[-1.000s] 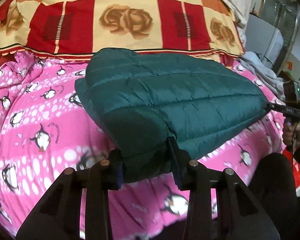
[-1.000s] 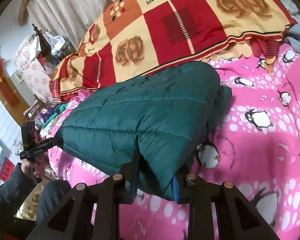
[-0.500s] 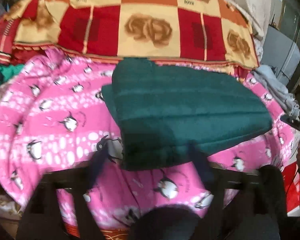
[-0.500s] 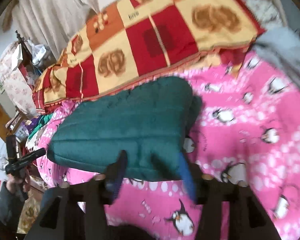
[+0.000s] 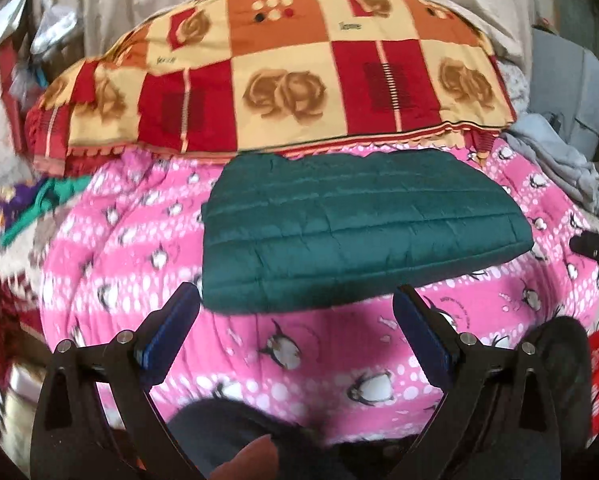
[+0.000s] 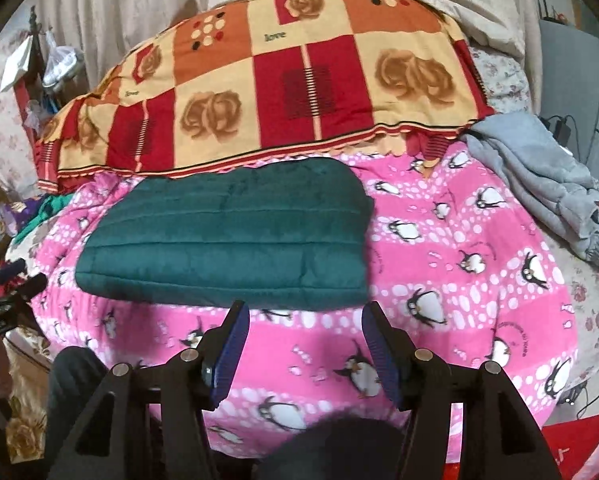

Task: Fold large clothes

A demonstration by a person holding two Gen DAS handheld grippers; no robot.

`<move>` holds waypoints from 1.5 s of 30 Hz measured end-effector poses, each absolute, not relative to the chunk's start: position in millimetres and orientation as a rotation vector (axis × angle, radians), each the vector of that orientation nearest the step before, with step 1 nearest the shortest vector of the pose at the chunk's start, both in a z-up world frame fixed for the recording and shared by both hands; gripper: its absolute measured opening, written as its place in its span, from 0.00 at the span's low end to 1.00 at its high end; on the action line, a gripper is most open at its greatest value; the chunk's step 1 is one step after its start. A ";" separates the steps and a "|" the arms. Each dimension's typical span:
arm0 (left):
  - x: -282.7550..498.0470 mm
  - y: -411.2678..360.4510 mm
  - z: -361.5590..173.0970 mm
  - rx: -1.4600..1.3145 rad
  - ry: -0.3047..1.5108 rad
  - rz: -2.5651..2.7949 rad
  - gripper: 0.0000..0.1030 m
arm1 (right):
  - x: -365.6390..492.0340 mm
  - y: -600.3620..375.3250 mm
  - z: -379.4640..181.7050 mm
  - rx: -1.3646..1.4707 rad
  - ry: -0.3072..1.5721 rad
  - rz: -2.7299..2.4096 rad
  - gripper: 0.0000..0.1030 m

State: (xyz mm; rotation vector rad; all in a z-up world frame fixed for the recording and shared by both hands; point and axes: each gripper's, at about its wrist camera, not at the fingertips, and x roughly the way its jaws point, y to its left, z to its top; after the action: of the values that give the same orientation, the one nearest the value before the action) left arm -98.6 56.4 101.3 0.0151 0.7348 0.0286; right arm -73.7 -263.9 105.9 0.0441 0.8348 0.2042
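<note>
Blue-padded jaws of the left gripper (image 5: 295, 320) and right gripper (image 6: 304, 334) stand wide apart, holding nothing. Just beyond both pairs of jaws, the folded green jacket (image 5: 347, 224) lies flat on the pink penguin blanket (image 6: 459, 280). Farther off sits a red-and-orange checked quilt (image 5: 283, 80).

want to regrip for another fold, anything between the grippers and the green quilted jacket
Nothing visible. Left gripper and right gripper are both open, with only bare pink penguin blanket between them and the folded green quilted jacket.
</note>
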 end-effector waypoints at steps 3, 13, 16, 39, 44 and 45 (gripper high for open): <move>-102.3 54.5 96.8 -0.029 0.768 0.031 0.95 | -77.9 -250.3 103.5 0.040 0.840 0.225 0.54; -119.0 49.9 91.6 -0.078 0.775 0.042 0.95 | -97.7 -220.3 103.2 -0.035 0.825 0.219 0.54; -120.6 47.4 93.3 -0.076 0.770 0.034 0.95 | -104.5 -220.1 106.1 -0.052 0.817 0.196 0.54; -136.8 25.4 112.6 -0.032 0.713 -0.016 0.95 | -133.6 -238.5 134.0 0.024 0.759 0.151 0.54; -136.7 23.2 111.7 -0.032 0.716 -0.017 0.95 | -134.3 -241.3 131.8 0.034 0.766 0.154 0.54; -137.2 22.6 112.0 -0.031 0.714 -0.016 0.95 | -134.4 -241.1 132.0 0.033 0.765 0.154 0.54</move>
State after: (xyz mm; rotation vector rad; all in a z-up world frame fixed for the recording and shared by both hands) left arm -137.2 22.6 112.0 -0.0312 0.7145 -0.0162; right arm -134.4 -241.1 132.0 0.0327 0.7645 0.1536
